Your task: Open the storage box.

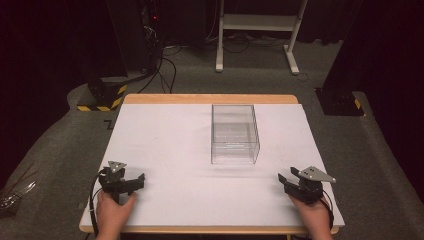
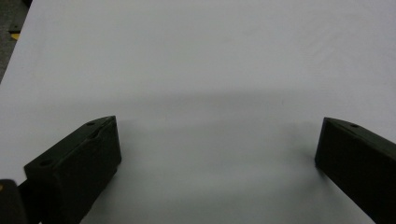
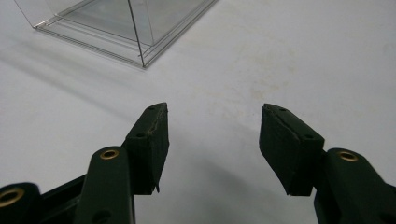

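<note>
Both my grippers sit at the near edge of the table [image 1: 165, 145], jaws spread apart and holding nothing — left gripper [image 1: 134, 181] well to the near-left of the clear box [image 1: 234, 133], right gripper [image 1: 286, 179] near-right of it, box mid-table, untouched.

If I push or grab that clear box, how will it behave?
The clear box has thin see-through walls, so it is probably light and rigid and likely to slide on the smooth white table. Its glossy sides may slip between fingers.
</note>
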